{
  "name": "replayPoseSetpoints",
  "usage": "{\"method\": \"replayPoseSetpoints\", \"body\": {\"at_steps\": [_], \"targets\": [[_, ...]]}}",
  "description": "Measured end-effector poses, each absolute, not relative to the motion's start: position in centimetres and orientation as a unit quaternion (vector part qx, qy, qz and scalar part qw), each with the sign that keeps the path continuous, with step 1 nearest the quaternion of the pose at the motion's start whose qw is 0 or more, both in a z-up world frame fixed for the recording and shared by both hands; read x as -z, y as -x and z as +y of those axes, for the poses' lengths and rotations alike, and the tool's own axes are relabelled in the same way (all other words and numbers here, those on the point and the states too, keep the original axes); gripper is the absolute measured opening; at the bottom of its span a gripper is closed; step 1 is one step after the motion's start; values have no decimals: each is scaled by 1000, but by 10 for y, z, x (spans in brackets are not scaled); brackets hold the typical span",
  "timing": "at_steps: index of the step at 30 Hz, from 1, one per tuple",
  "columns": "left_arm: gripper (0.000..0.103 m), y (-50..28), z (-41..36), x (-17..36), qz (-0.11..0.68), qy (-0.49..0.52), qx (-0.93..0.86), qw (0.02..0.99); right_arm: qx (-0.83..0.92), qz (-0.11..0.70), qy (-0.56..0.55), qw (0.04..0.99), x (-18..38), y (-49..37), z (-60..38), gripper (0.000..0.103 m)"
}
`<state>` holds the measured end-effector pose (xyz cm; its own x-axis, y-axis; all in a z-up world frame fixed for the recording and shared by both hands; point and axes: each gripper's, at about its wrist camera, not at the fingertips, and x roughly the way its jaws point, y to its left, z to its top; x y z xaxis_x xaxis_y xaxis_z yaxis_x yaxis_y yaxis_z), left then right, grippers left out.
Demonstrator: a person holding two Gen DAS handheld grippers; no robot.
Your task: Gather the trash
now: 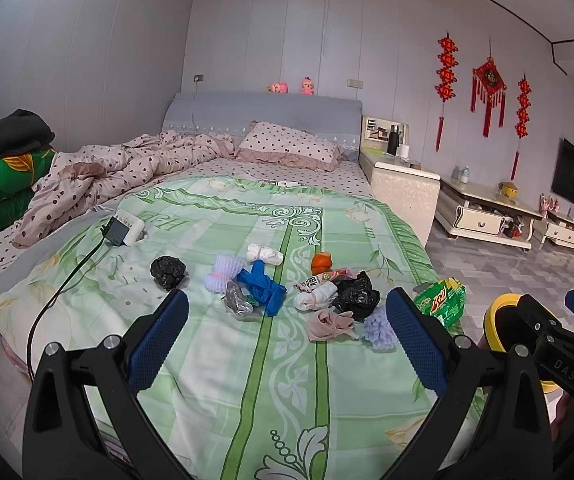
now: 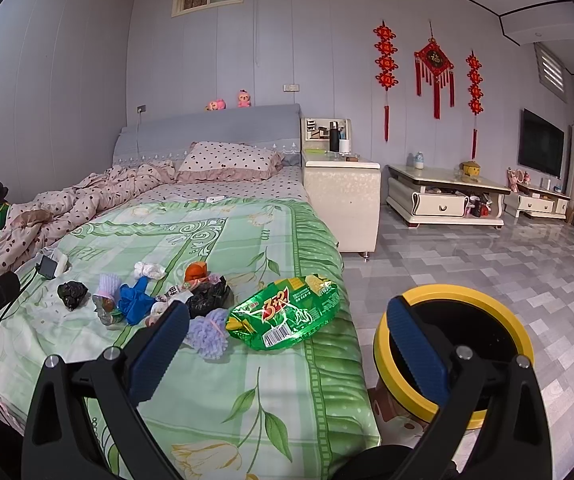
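Several bits of trash lie on the green bedspread [image 1: 223,360]: a black crumpled bag [image 1: 168,272], a blue glove [image 1: 263,288], a white wad [image 1: 314,297], a pink rag [image 1: 329,325], a purple foam net [image 1: 379,330] and a green snack packet [image 2: 285,312]. A yellow-rimmed bin [image 2: 483,344] stands on the floor beside the bed. My left gripper [image 1: 287,328] is open and empty, hovering short of the trash pile. My right gripper [image 2: 287,332] is open and empty, just before the green packet [image 1: 443,304], its right finger over the bin.
A charger with a black cable [image 1: 117,232] lies on the bed at left. A rumpled dotted quilt [image 1: 127,168] and pillow [image 1: 291,146] fill the far end. A white nightstand [image 2: 343,196] and low TV cabinet [image 2: 447,200] stand right, on grey tile floor [image 2: 487,260].
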<state>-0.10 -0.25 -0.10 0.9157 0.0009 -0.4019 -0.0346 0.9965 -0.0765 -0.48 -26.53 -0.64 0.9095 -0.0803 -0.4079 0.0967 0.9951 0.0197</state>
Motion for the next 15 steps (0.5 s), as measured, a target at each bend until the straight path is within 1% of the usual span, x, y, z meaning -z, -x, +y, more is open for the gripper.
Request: {"method": "replayPoseSetpoints", "body": {"at_steps": [15], "targets": [[95, 0, -2, 1, 207, 43, -9, 977, 46, 209, -20, 977, 7, 4, -266, 96]]}}
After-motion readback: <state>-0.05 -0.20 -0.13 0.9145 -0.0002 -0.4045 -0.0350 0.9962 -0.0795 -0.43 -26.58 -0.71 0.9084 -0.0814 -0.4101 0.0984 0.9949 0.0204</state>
